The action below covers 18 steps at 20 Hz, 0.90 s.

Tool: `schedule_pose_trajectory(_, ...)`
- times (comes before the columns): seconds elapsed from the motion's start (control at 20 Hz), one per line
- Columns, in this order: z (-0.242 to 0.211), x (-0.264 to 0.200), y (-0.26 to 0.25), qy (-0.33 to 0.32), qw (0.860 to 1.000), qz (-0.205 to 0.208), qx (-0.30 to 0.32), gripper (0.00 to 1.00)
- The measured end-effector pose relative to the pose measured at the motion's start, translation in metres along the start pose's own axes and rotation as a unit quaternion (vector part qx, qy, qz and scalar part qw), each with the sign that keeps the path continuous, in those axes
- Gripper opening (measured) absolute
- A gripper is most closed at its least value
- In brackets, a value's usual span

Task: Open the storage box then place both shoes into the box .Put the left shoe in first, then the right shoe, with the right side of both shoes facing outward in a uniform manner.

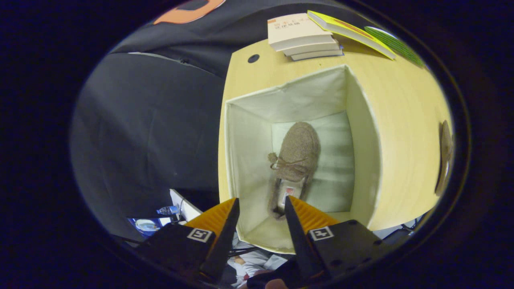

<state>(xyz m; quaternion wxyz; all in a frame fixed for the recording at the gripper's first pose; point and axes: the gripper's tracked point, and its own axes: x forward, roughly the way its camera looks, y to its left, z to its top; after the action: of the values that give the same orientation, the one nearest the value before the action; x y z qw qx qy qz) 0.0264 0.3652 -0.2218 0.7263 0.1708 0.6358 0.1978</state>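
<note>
A cream fabric storage box [363, 132] stands open on a light wooden table [405, 104]. One fuzzy brown shoe [297, 154] with a small bow lies on the box's floor, toe pointing away from me and heel toward my fingers. My gripper [263, 206] hovers above the box's near rim, open, with nothing between its fingers. The shoe's heel shows in the gap just ahead of the fingertips, well below them. A second brown shoe [445, 158] lies on the table to the right of the box, seen edge-on.
A stack of books [303, 36] sits on the table beyond the box, with a yellow-green book [349, 32] leaning beside it. A round cable hole [253, 58] is in the tabletop near its left edge. A water bottle [168, 210] lies on the floor, left of my fingers.
</note>
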Motion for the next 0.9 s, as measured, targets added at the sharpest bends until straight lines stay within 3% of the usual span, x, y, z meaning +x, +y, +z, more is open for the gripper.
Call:
schedule_pose_trajectory(0.1, -0.002, -0.017, 0.006, -0.015, 1.000, 0.005, -0.014, 0.95)
schedule_pose_trajectory(0.5, -0.012, -0.098, 0.000, -0.098, 0.992, 0.011, -0.073, 0.96)
schedule_pose_trajectory(0.9, 0.001, -0.201, -0.116, -0.176, 0.984, -0.024, -0.026, 0.96)
